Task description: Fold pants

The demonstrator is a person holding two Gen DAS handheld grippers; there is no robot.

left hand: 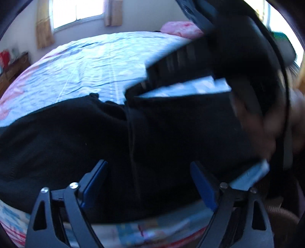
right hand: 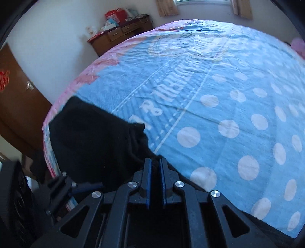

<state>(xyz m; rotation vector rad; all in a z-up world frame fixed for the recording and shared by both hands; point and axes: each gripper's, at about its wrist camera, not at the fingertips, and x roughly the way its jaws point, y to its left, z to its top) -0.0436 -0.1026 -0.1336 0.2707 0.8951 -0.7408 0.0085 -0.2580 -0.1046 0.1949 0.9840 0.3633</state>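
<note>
the right claw has its two blue fingers squeezed almost together, pinching a bit of the black pants between them. the left claw is wide apart, hanging just over the pants with nothing in it. the pants lie in a dark heap at the near edge of the bed, on the blue blanket with white dots. a pink pillow sits at the far end.

home bedroom, bed w/ blue polka-dot blanket, wooden dresser (cluttered top), curtained window, pink pillow
</note>
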